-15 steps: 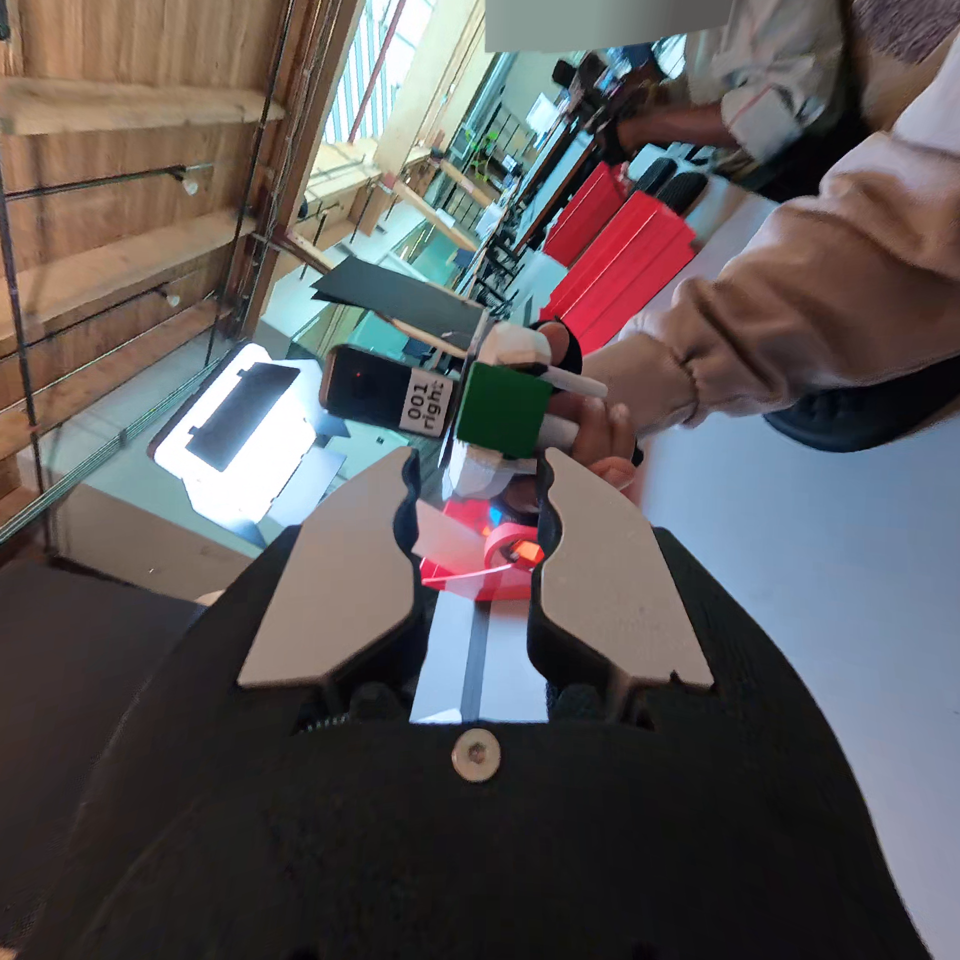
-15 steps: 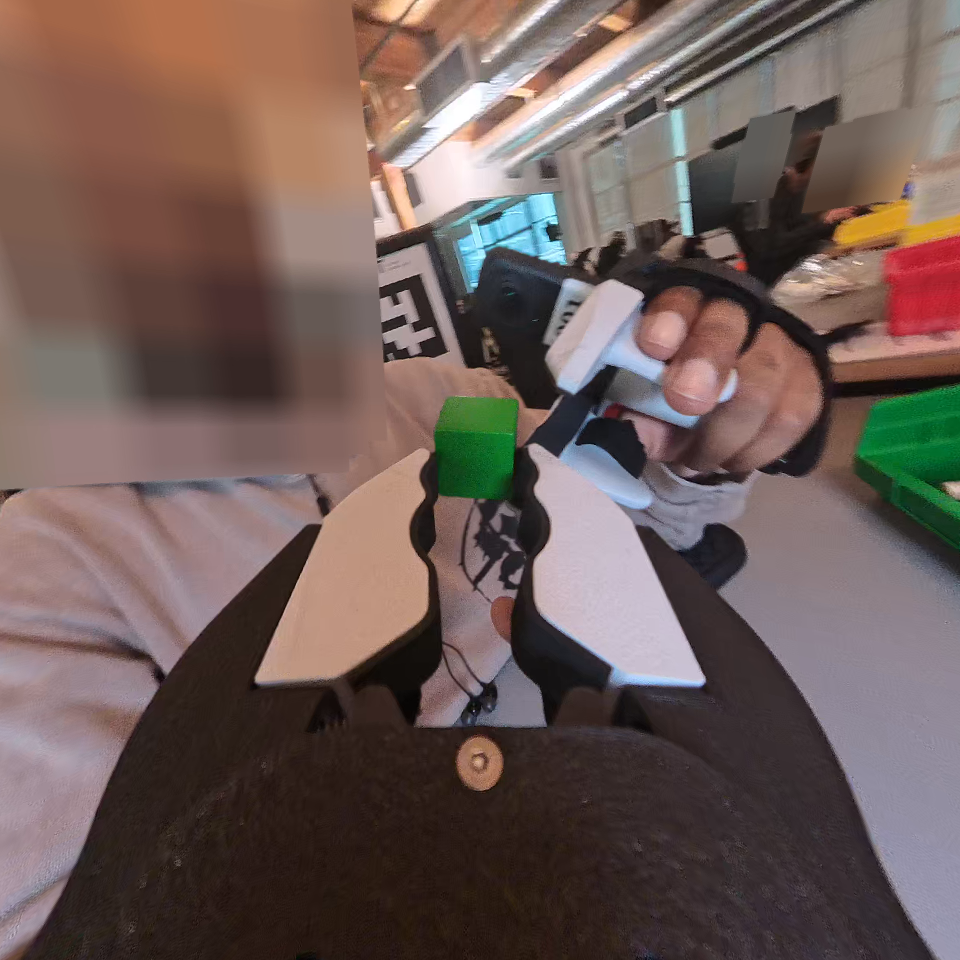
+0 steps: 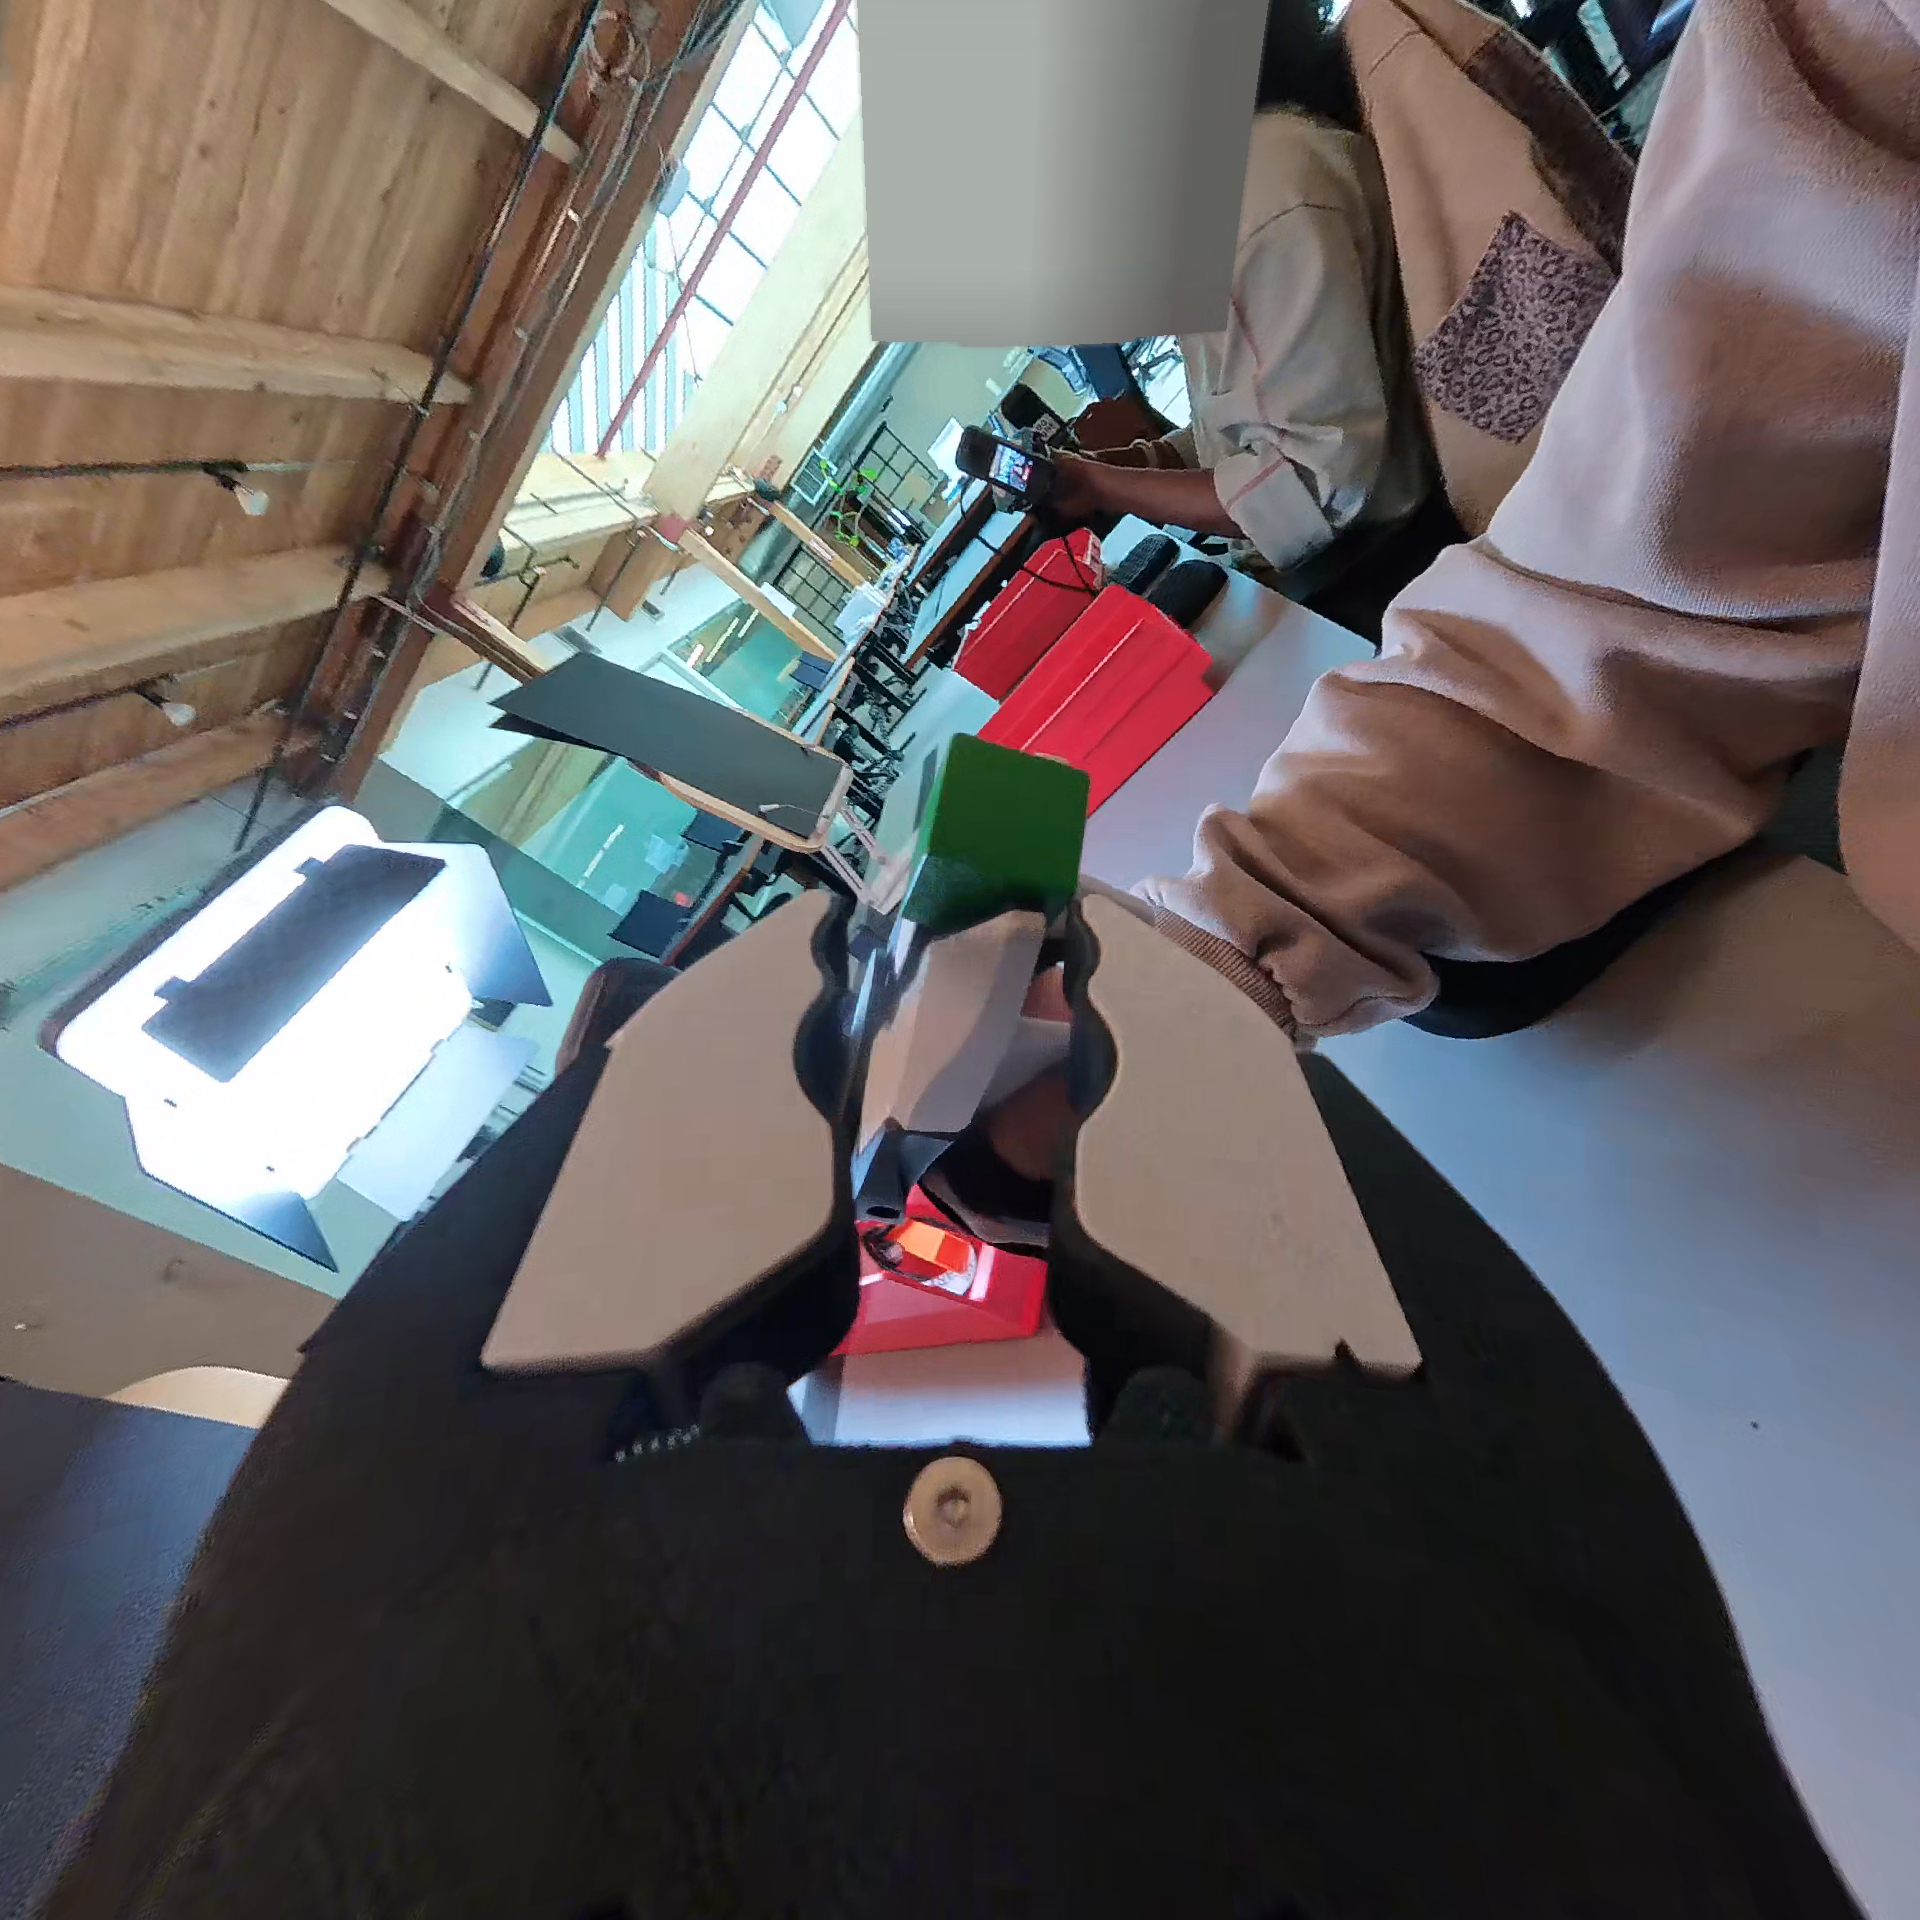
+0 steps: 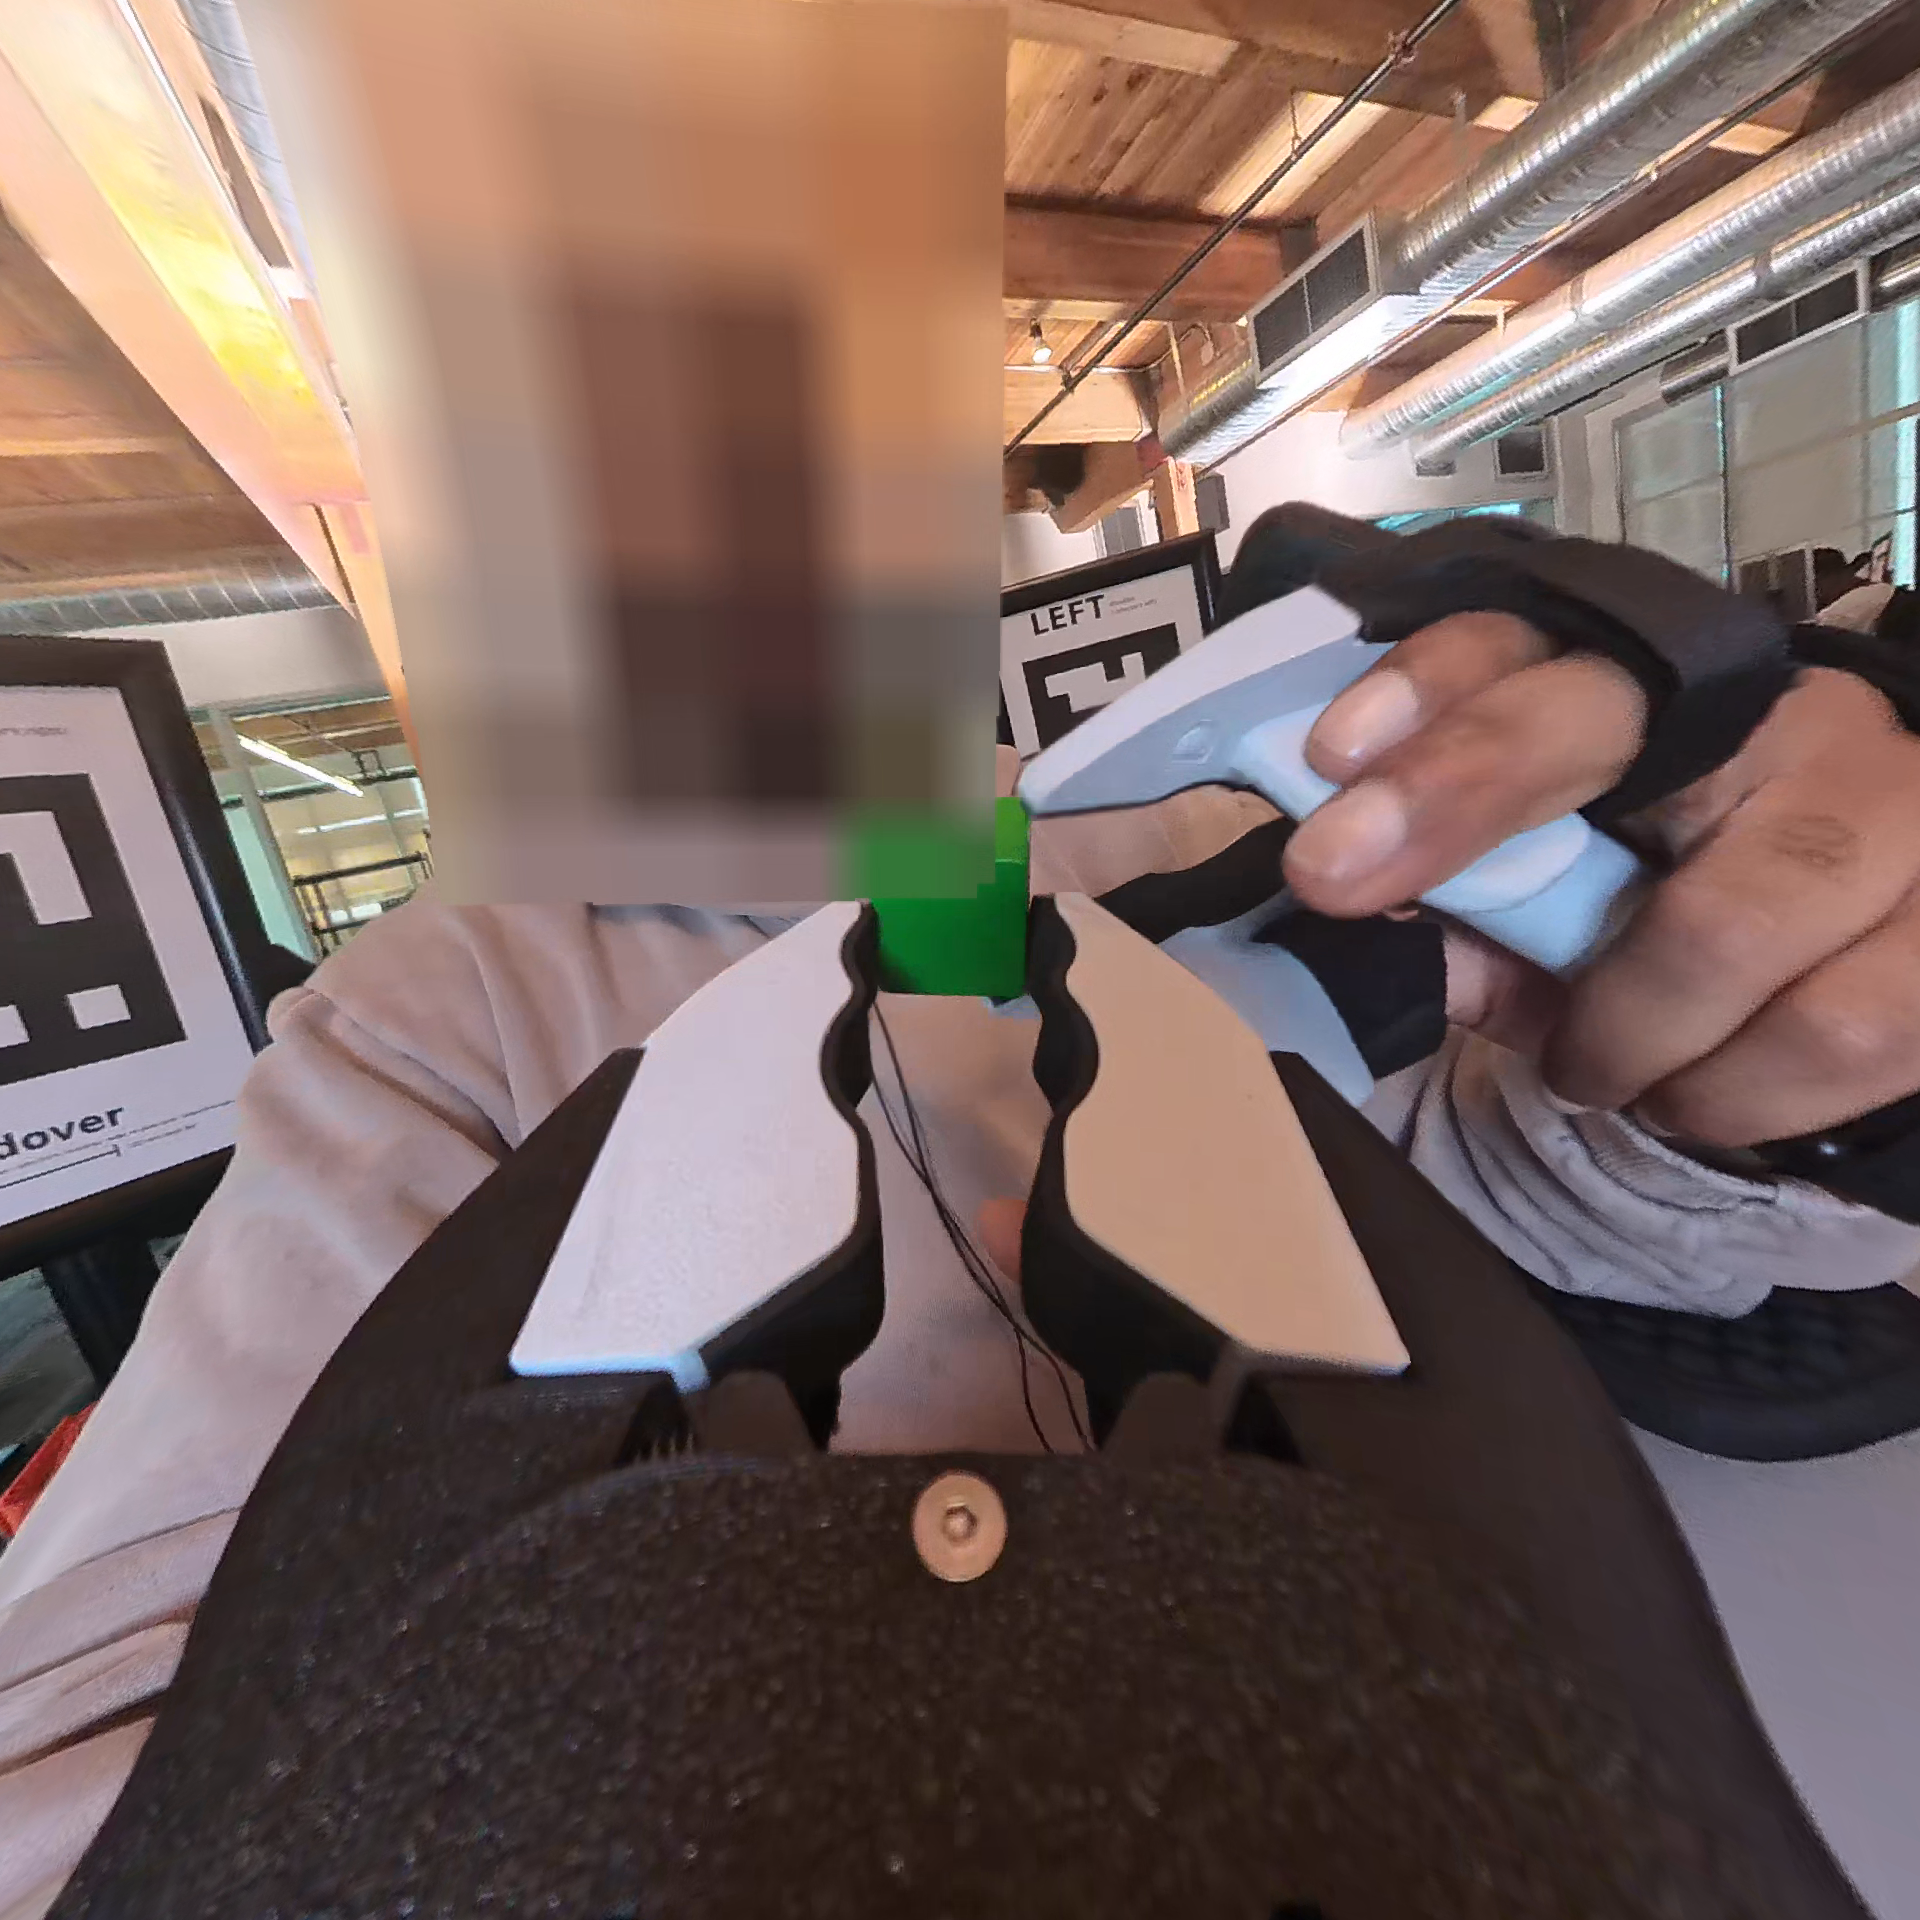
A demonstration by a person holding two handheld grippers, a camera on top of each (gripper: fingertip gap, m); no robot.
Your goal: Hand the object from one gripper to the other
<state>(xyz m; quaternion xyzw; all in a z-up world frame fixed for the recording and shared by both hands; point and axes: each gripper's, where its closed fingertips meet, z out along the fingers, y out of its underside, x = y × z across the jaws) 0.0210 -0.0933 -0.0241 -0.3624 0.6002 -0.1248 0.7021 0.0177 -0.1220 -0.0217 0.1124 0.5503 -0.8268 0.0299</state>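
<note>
Gripping one green cube [image 4: 951, 935] at their tips, the right tongs [image 4: 951, 951] meet the left tongs [image 3: 951, 940], parted around it.

Bright daylight from the windows [image 3: 717, 208] floods both views; a softbox light panel [image 3: 260, 1029] is blown out white. Wide-angle distortion bends the edges, and the near green cube [image 3: 997, 831] looks slightly soft.

Blk gripper [image 4: 951, 951], beige sleeve [image 3: 1507, 748]

Two close wrist cameras facing each other, both showing green cube [image 3: 1000, 831] [image 4: 951, 940]
</note>
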